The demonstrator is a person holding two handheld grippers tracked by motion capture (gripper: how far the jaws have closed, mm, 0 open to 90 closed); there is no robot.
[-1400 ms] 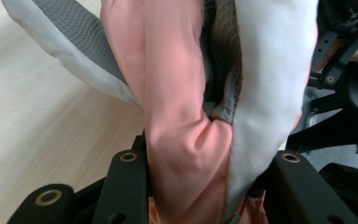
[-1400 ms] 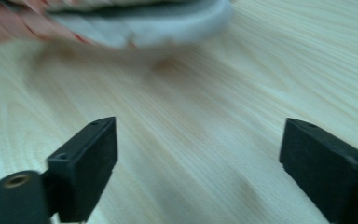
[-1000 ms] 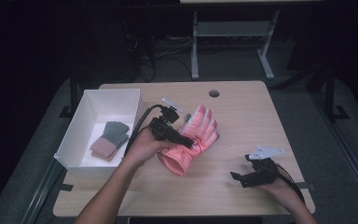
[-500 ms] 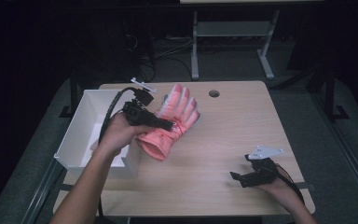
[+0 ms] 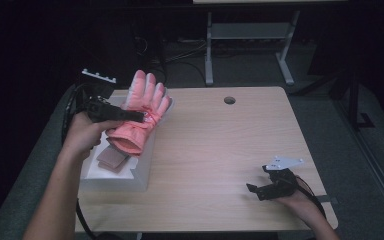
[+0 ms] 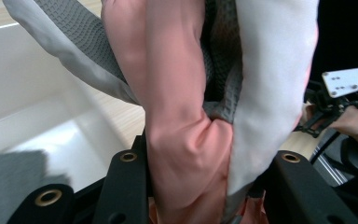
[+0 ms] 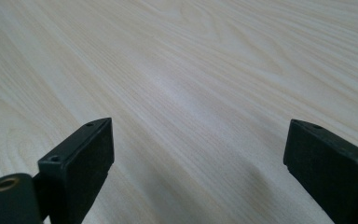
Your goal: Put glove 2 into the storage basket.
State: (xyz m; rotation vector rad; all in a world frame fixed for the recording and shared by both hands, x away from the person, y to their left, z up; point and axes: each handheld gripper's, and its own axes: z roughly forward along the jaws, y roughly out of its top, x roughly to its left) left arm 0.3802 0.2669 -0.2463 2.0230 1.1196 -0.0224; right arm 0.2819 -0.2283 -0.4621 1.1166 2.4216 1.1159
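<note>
The left tool [image 5: 130,116] pinched a pink glove [image 5: 141,112] across its middle, the cloth bunched between the two black jaws in the left gripper view [image 6: 186,154]. The glove hung above the white bin [image 5: 139,167], over that bin's right-hand wall, fingers pointing up and away from the person and cuff drooping toward the bin's inside. Holding it by the waist rather than by a fingertip likely kept the soft thing from swinging, and the lift above the wall looked meant to carry it clear of the rim before setting it down inside. A folded brownish-pink cloth [image 5: 111,159] lay in the bin below the cuff, so the glove seemed headed to join it.

The right tool [image 5: 270,187] sat well to the right of the bin, near the front edge of the tabletop [image 5: 220,145], jaws spread with nothing between them [image 7: 196,154]; it appeared parked out of the way while the other hand worked.

Much of the bin lay hidden behind the left hand [image 5: 82,136] and the glove, so what else it held could not be made out. The glove's grey palm side [image 6: 70,42] showed in the left gripper view, yet its fingertips were cut off at the top there. The room beyond the tabletop was too dark to read.
</note>
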